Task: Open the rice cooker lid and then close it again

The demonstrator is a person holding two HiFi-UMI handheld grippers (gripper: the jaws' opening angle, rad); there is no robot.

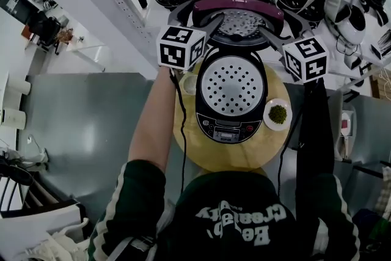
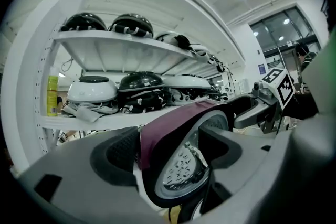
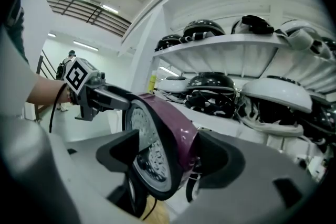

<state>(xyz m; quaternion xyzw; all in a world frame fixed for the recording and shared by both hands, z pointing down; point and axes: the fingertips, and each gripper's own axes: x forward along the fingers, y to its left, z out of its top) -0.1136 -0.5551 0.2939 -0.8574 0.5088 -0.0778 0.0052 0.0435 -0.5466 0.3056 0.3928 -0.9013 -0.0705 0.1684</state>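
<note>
Here, the upright lid stands between the parted jaws of your left gripper and right gripper, unclamped. Close both evenly on its rim, then lower it onto the rice cooker.

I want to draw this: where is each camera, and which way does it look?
Head view: on the person's head, looking steeply down at the rice cooker; both arms show.
Left gripper view: on the left gripper, looking along its jaws at the raised lid; right gripper shows.
Right gripper view: on the right gripper, facing the lid's other edge; left gripper shows.
Shared: the lid and shelves.
</note>
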